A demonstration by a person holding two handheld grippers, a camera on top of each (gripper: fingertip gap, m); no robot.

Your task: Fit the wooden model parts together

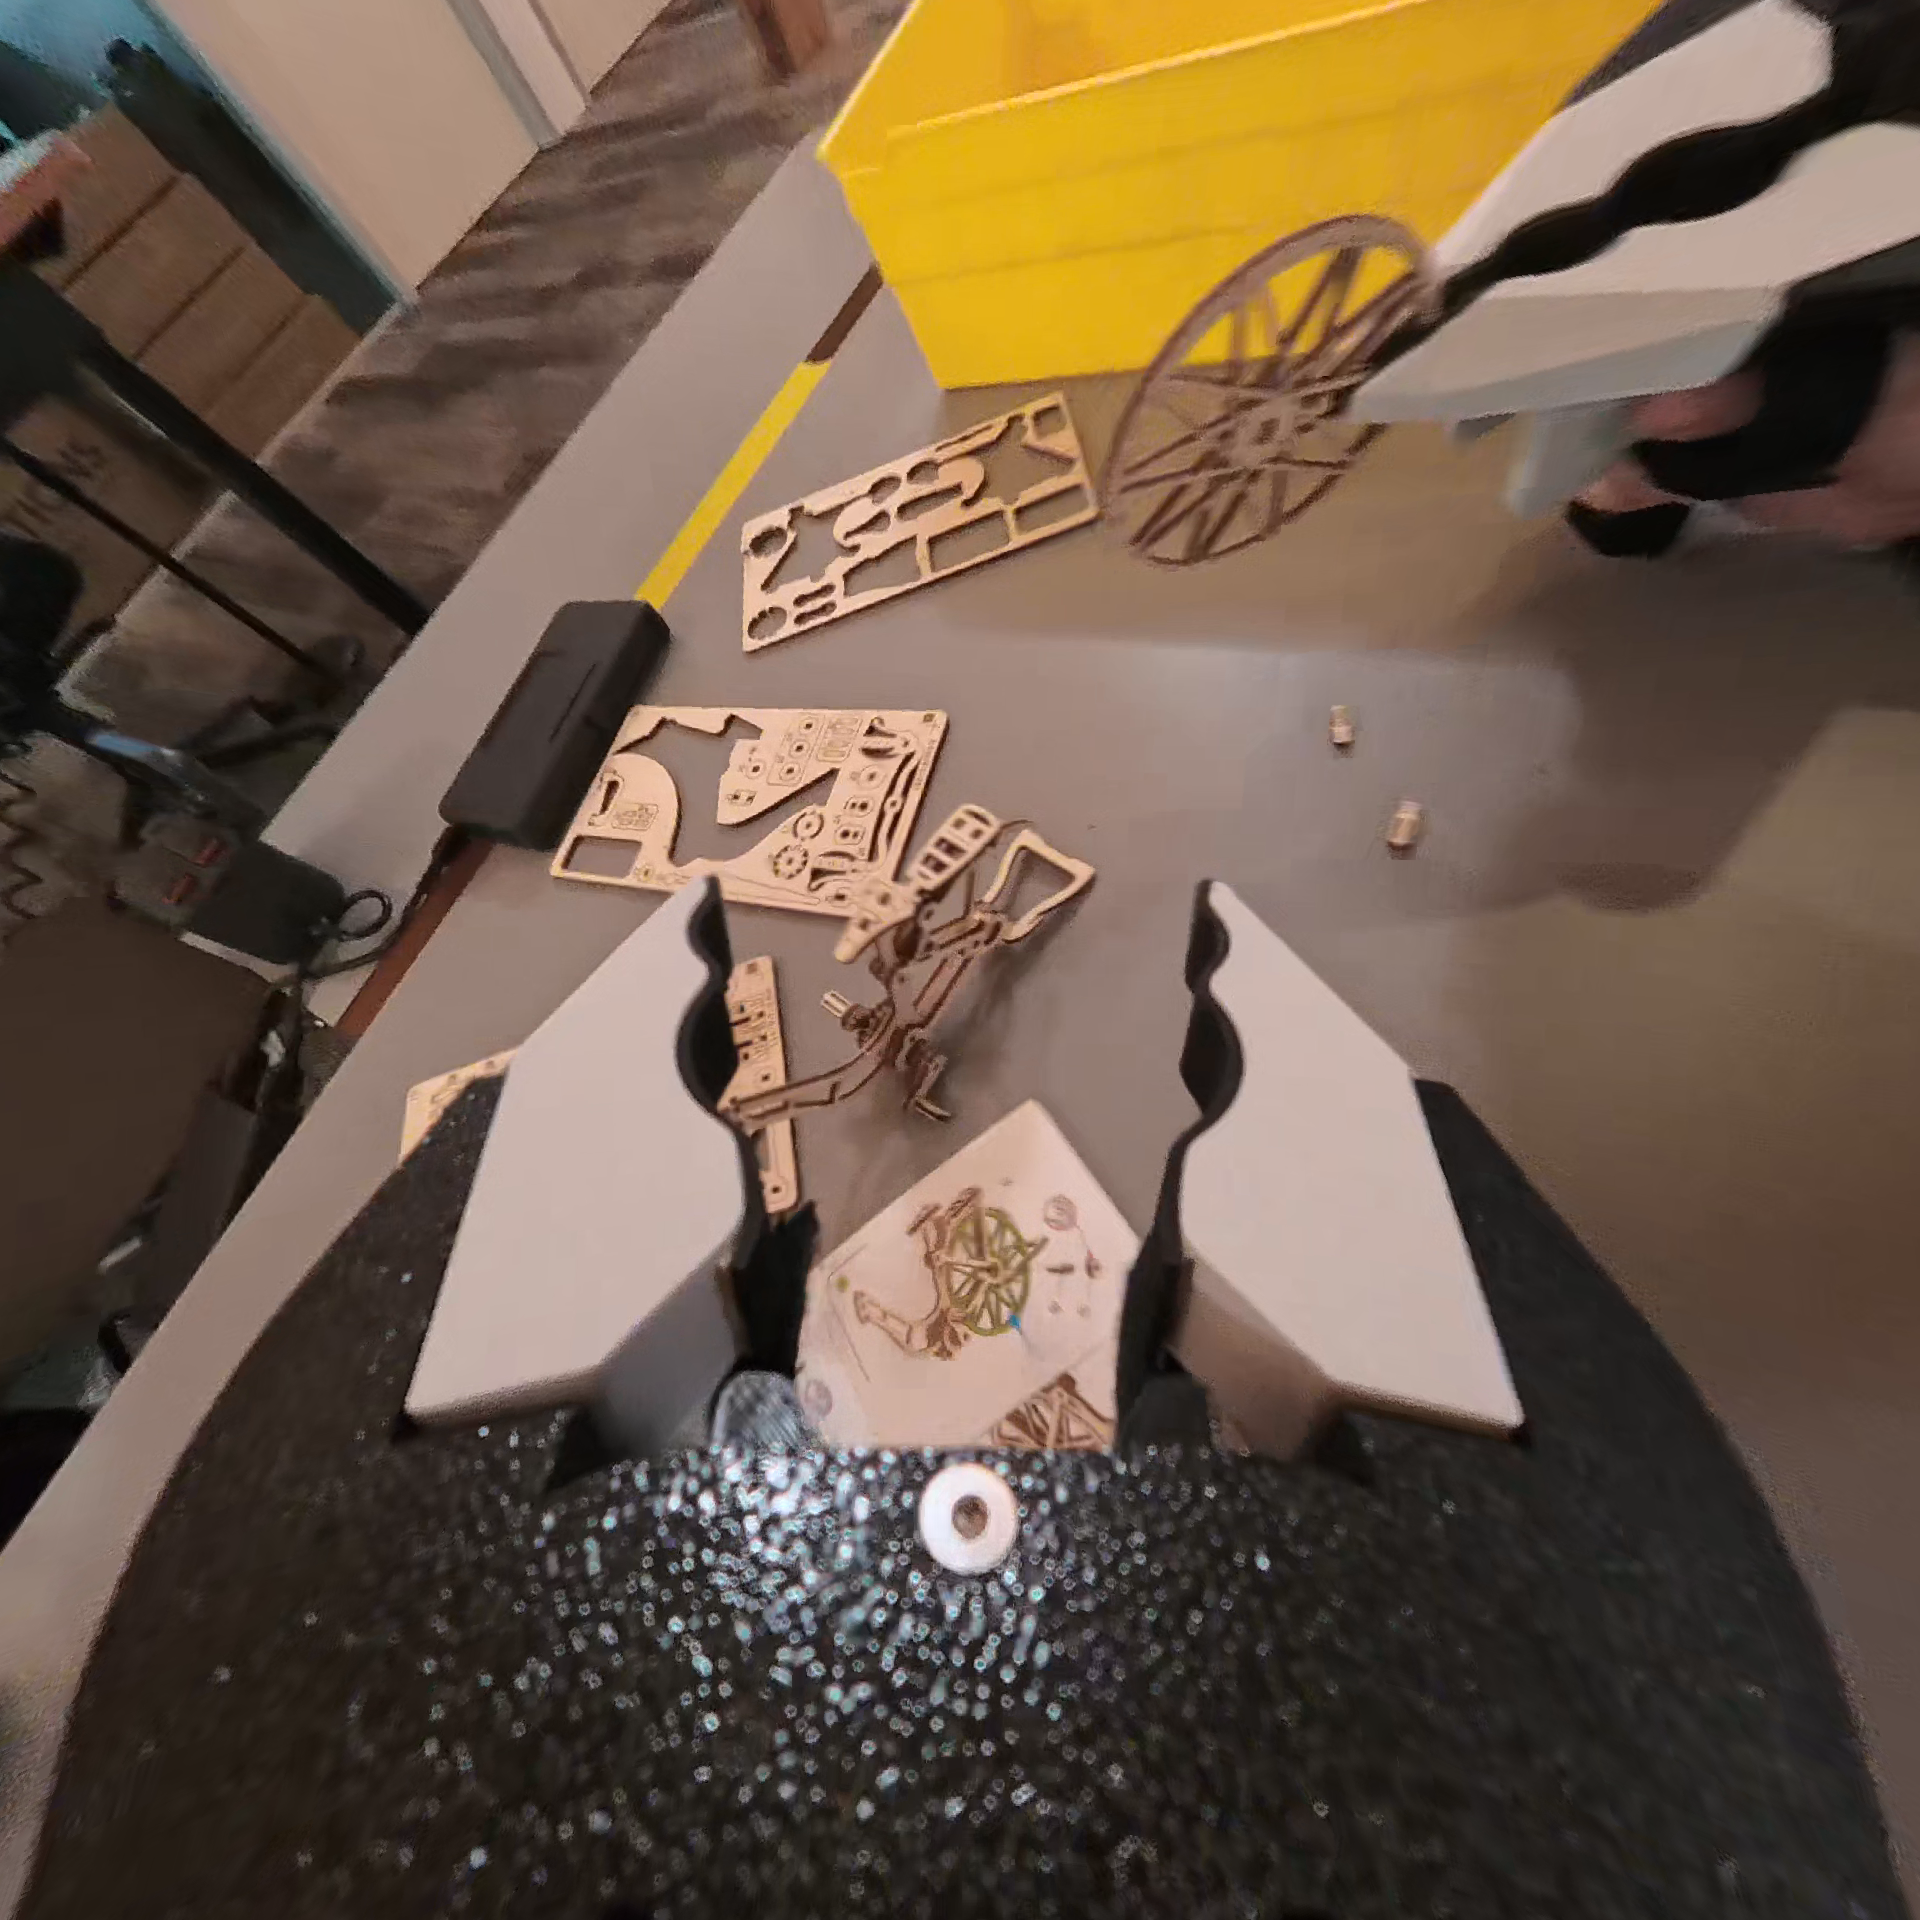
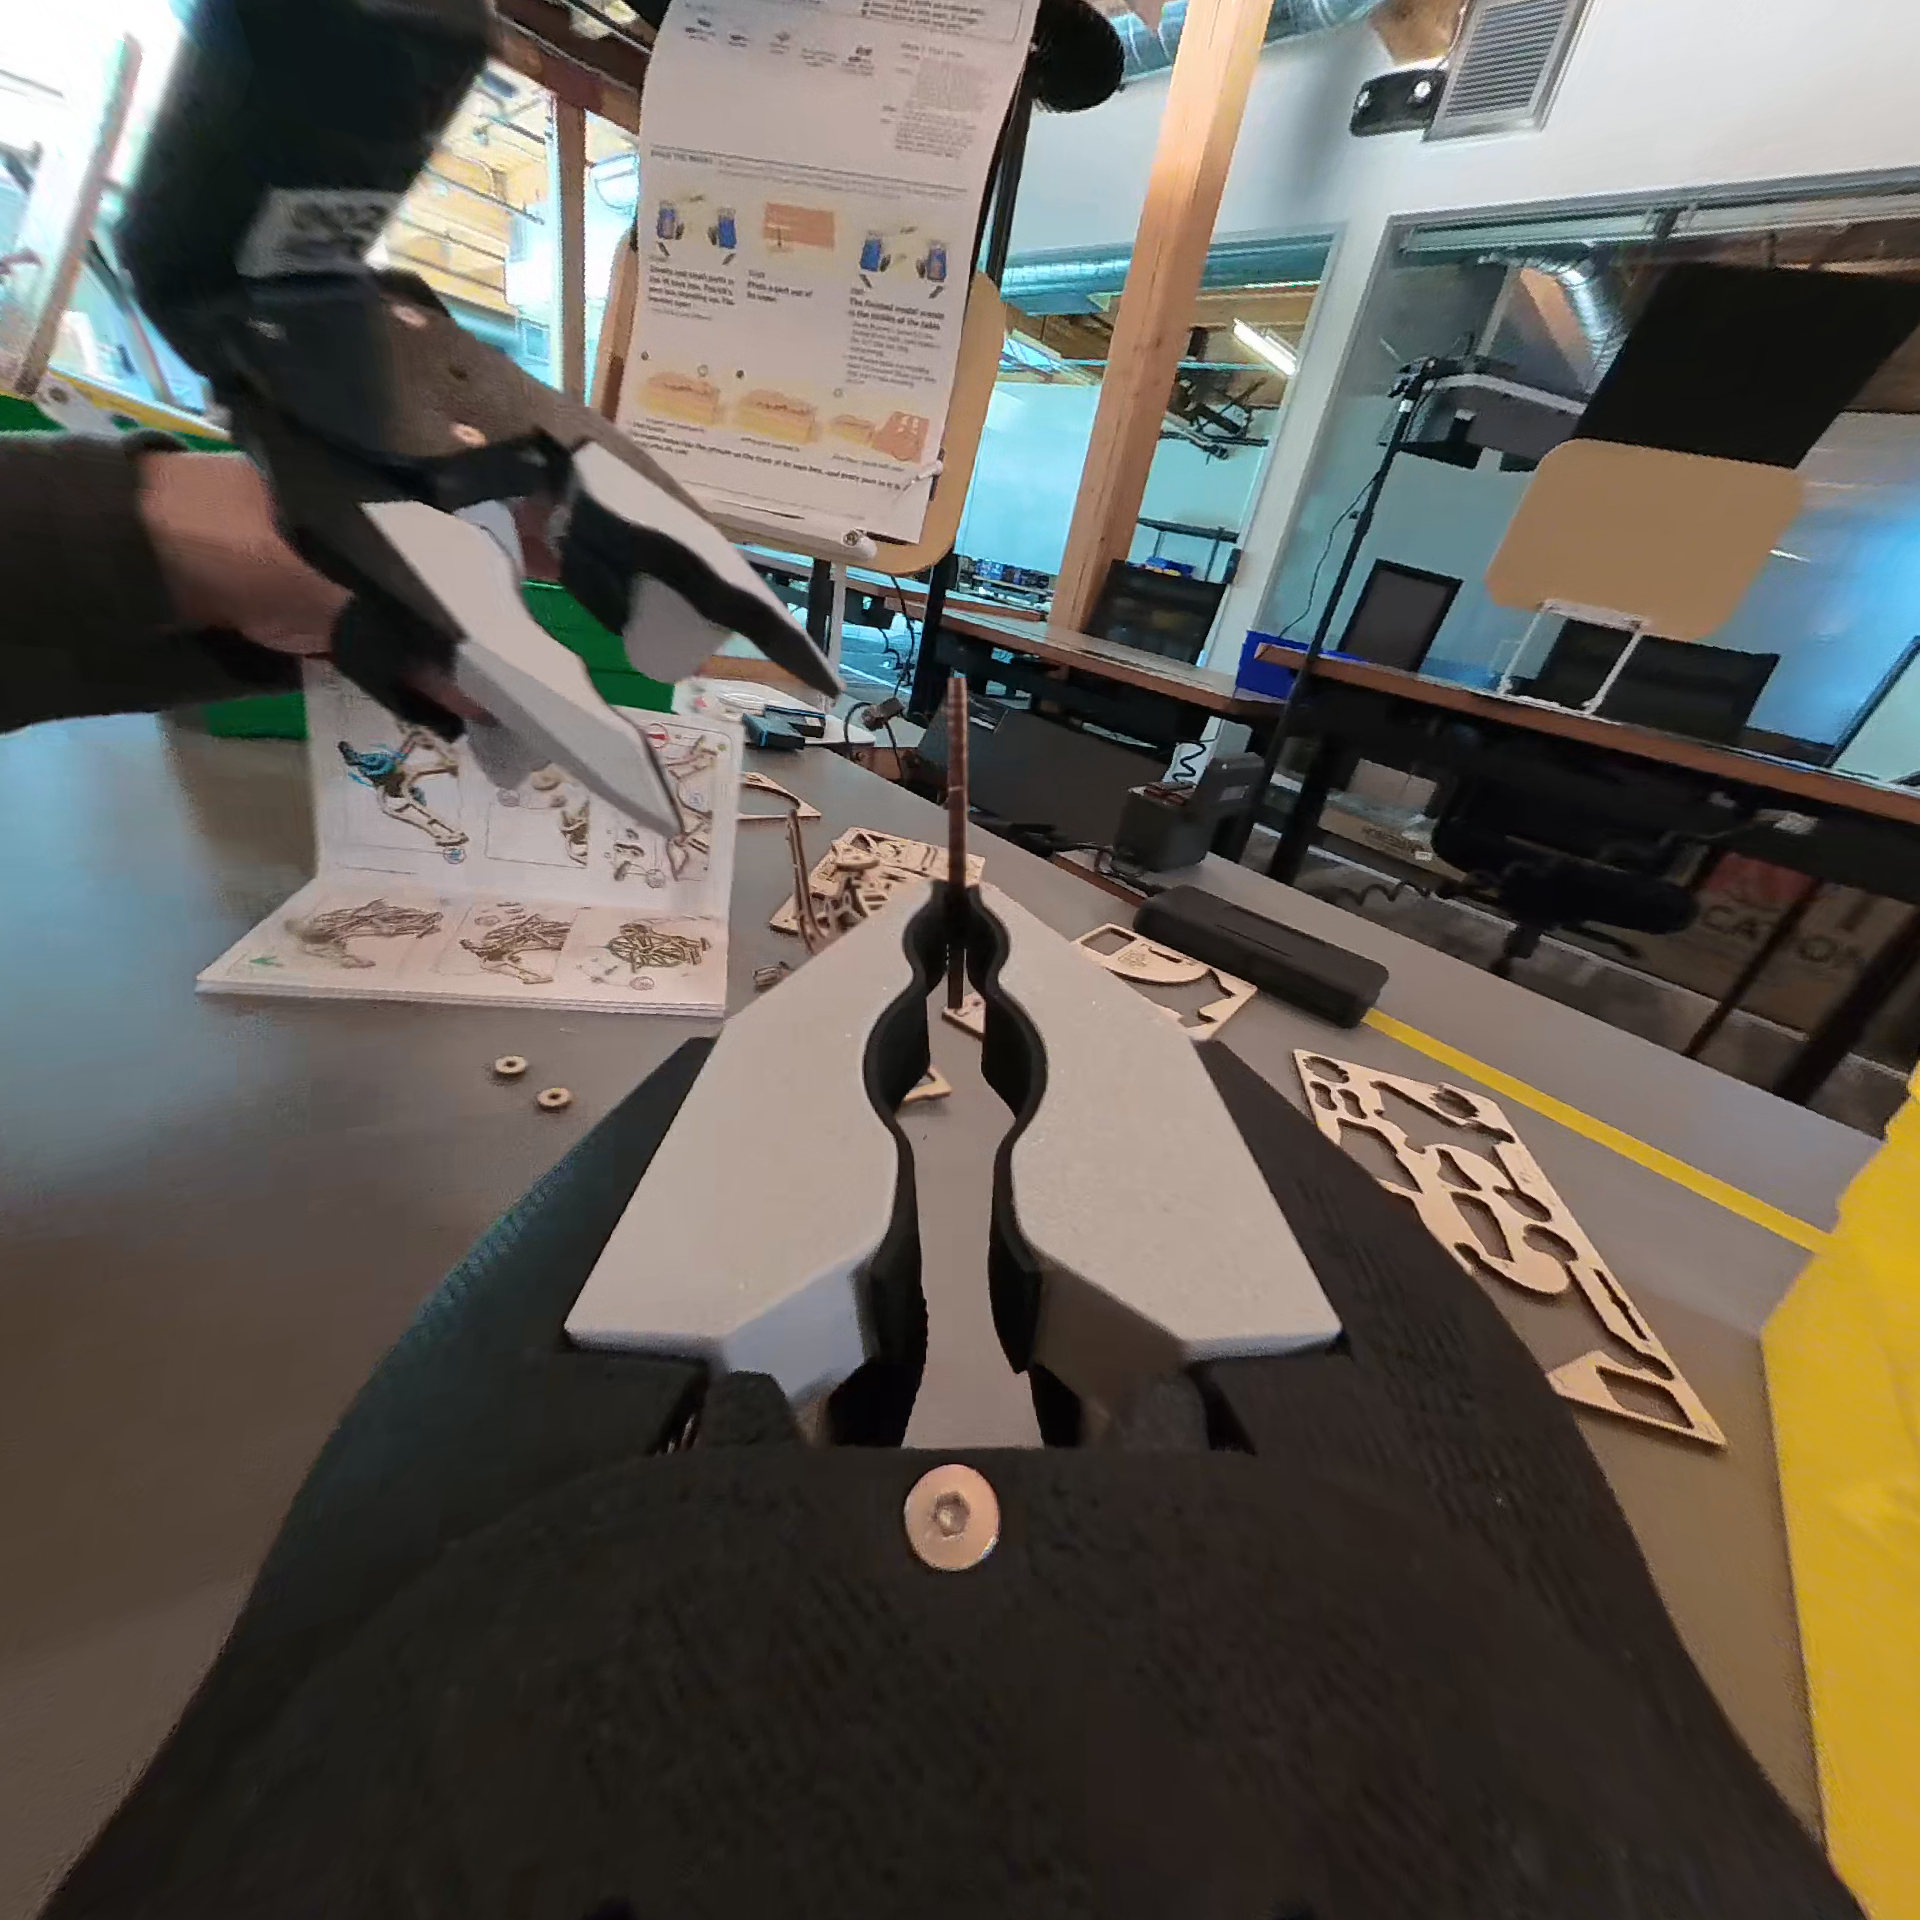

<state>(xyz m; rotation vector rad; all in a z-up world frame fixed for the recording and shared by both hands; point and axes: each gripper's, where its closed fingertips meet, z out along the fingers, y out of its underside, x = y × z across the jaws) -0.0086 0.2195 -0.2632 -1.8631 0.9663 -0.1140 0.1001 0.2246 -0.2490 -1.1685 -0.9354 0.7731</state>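
A yellow plastic bin stands at the grey table's far edge. The right gripper is clamped on a spoked wooden wheel, held upright on edge before the bin. The left gripper gapes wide, empty, above the half-built wooden frame. Two flat punched sheets lie nearby.

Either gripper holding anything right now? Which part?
Right gripper pinches the spoked wooden wheel at its rim, fingertips only. Left gripper is open and holds nothing.

claw: grey fingers, wavy black pads | black body | silver screw
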